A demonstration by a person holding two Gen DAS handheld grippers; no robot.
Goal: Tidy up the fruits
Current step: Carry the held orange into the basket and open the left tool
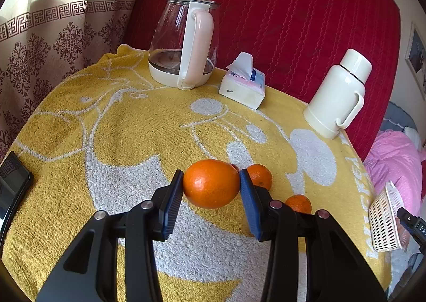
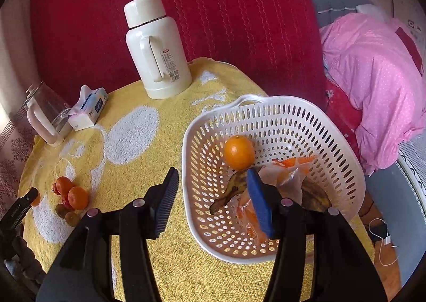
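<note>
A yellow towel [image 1: 127, 126] with white cartoon patterns covers the desk, backed by a red quilted cover [image 1: 293, 22]. On the far side stand a glass kettle [image 1: 183, 41] with a pink handle and a cream thermos [image 1: 338, 97], with a tissue pack [image 1: 243, 83] between them. A white perforated basket [image 2: 279, 126] sits at the desk's right edge — inside it lie an orange [image 2: 238, 152], a dark spotted banana [image 2: 231, 190] and a crumpled plastic bag [image 2: 290, 171]. The right gripper [image 2: 213, 195] hangs with its jaws spread wide and nothing between them, one blue pad over the towel, the other over the basket's inside. The left gripper [image 1: 211, 187] is clamped on a large orange [image 1: 211, 183], blue pads pressed to either side of it, just above the towel. Just behind it lie two small tangerines [image 1: 259, 175] — the right wrist view shows them in a loose cluster with a few smaller brownish fruits [image 2: 66, 212], well apart from the basket
</note>
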